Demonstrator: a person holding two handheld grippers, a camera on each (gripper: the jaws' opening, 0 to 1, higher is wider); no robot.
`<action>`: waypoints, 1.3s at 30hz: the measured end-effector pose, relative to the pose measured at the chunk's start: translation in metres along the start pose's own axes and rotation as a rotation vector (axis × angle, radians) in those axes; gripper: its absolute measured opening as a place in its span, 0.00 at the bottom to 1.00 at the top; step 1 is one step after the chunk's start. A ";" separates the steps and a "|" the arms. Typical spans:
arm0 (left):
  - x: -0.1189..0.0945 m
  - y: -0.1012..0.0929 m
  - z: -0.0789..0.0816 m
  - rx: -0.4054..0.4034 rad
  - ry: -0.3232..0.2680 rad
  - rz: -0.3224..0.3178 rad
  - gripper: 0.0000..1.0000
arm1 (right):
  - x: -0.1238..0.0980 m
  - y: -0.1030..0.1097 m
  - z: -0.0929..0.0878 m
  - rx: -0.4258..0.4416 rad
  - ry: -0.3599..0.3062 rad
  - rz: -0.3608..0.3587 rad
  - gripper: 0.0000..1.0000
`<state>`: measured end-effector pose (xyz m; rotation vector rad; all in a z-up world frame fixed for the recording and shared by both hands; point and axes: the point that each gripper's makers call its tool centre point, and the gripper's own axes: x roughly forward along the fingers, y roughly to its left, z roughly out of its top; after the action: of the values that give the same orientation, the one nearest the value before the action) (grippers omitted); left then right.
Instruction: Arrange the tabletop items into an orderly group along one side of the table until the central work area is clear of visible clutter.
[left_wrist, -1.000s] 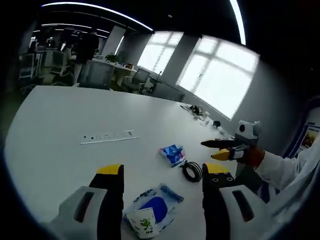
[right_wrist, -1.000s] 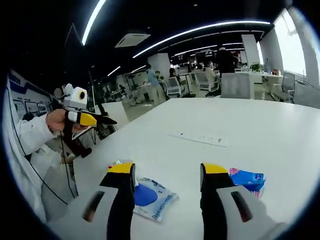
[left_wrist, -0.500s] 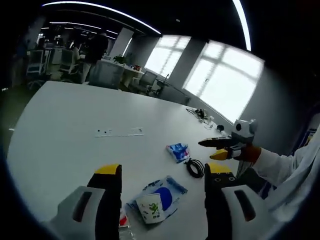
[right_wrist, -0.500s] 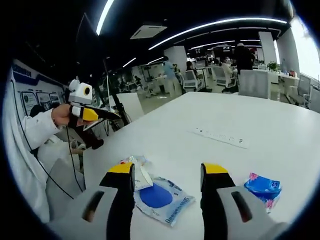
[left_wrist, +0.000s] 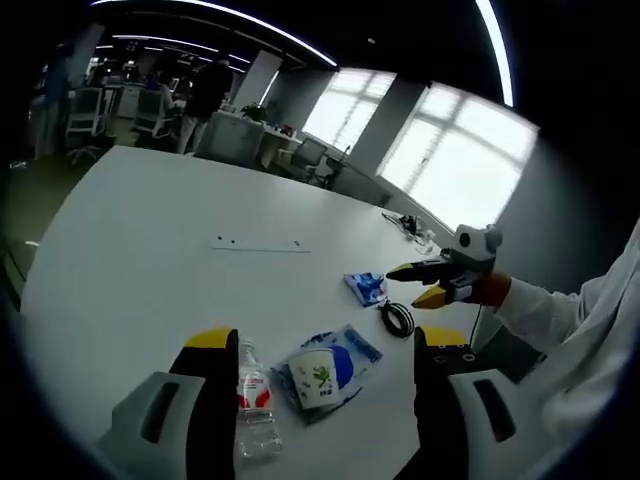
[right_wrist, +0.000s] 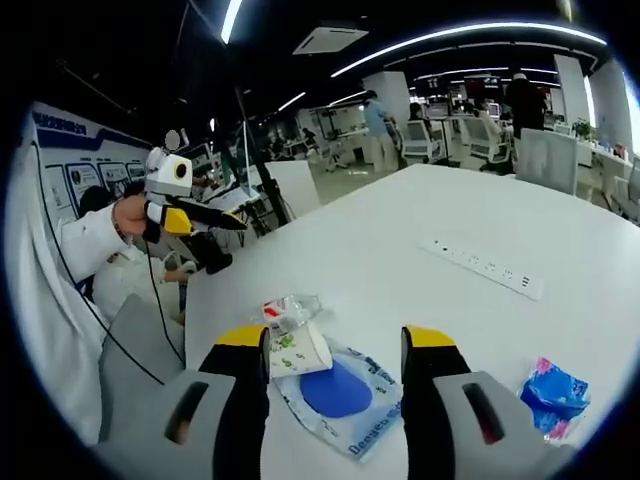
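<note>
A clear water bottle (left_wrist: 255, 400) lies on the white table (left_wrist: 130, 270), with a paper cup (left_wrist: 315, 375) on its side atop a blue-and-white wipes packet (left_wrist: 352, 350). Farther off lie a blue tissue pack (left_wrist: 367, 288) and a black cable coil (left_wrist: 397, 318). My left gripper (left_wrist: 325, 340) hovers open above the cup. My right gripper (left_wrist: 408, 283) comes in from the right, held in the air, open. In the right gripper view, my right gripper (right_wrist: 333, 340) stands open over the cup (right_wrist: 295, 352), bottle (right_wrist: 285, 310) and packet (right_wrist: 345, 395); the tissue pack (right_wrist: 553, 390) lies right. The left gripper (right_wrist: 225, 222) hangs at left.
A white power strip (left_wrist: 258, 246) lies mid-table, also seen as the power strip (right_wrist: 483, 267). Small cables and objects (left_wrist: 412, 230) sit at the far table edge. Desks, office chairs (right_wrist: 290, 190) and standing people fill the background. A white sleeve (left_wrist: 560, 320) reaches in.
Both views have pulled back and shifted with the hands, bringing the water bottle into sight. The items on the table lie where they were; both grippers stay open.
</note>
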<state>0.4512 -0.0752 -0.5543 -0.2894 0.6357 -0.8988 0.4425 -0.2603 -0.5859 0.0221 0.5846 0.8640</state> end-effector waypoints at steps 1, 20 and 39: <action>-0.002 0.001 -0.001 -0.003 -0.001 0.001 0.72 | 0.005 0.001 -0.001 -0.005 0.007 0.010 0.51; -0.024 0.026 -0.040 -0.101 0.000 0.032 0.71 | 0.073 0.022 -0.035 -0.062 0.216 0.237 0.45; -0.022 0.047 -0.053 -0.166 -0.031 0.057 0.70 | 0.116 0.027 -0.068 -0.060 0.371 0.412 0.36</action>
<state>0.4379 -0.0276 -0.6099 -0.4310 0.6878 -0.7868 0.4482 -0.1733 -0.6915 -0.0767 0.9202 1.3000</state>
